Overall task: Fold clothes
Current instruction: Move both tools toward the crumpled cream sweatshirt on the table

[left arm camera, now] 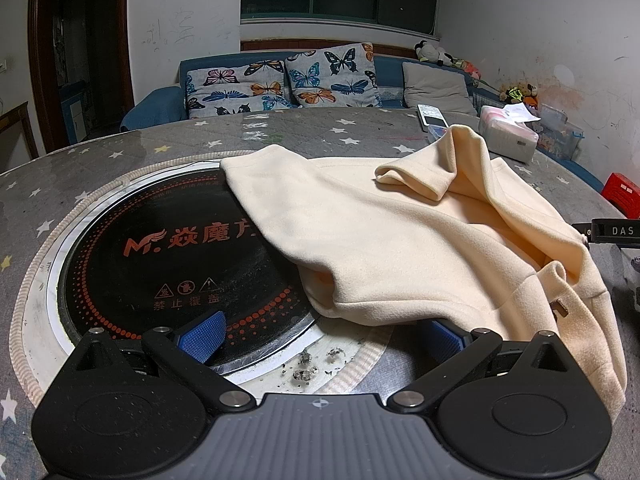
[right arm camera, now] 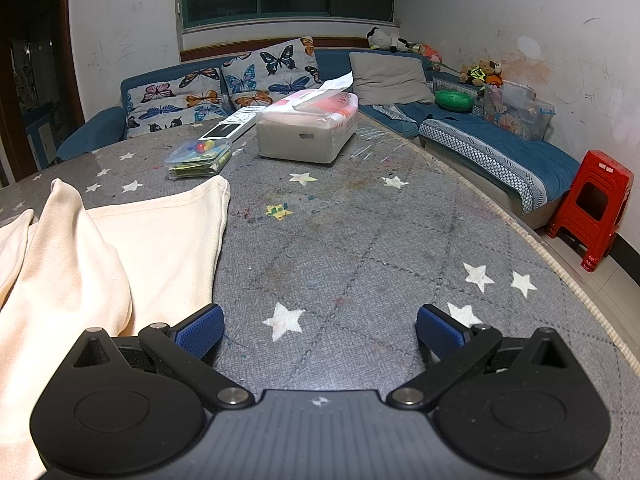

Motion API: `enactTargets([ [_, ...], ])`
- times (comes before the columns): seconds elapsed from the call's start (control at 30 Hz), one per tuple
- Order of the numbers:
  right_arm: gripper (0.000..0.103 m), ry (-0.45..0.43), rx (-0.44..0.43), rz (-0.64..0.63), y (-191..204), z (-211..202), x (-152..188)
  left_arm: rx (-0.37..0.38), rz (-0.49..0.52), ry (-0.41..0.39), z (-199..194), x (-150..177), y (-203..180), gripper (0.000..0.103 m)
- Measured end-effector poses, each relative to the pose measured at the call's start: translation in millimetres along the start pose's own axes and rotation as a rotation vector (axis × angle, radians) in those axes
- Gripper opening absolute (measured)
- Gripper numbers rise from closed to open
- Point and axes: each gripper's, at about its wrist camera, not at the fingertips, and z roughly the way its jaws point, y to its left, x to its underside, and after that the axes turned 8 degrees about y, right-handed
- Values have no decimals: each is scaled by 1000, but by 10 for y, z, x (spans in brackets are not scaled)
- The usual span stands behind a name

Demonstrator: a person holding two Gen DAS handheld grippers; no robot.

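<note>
Room: living room at night; we work at a round tabletop (right arm camera: 360, 240) under a grey star cloth, sofa (right arm camera: 500, 148) behind.
Garment: cream top (left arm camera: 400, 240) lies rumpled, partly over the cooktop (left arm camera: 168, 248), one sleeve flopped across the body; we judge it is laid out for a first fold.
Clutter: tissue pack (right arm camera: 308, 128) and toy box (right arm camera: 198, 158) sit beyond the hem, clear of the work.
Left hand-held gripper (left arm camera: 320, 336): jaws wide apart, holding nothing; its right finger sits at the near cloth edge, contact unclear.
Right hand-held gripper (right arm camera: 320, 332): spread wide, empty, over bare cloth just beside the top's right edge.
</note>
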Motion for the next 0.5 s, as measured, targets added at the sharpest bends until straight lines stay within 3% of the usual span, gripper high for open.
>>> enactTargets([
  [0.5, 103, 8, -36, -41, 35, -220, 109, 0, 0, 1, -7, -5, -4, 103],
])
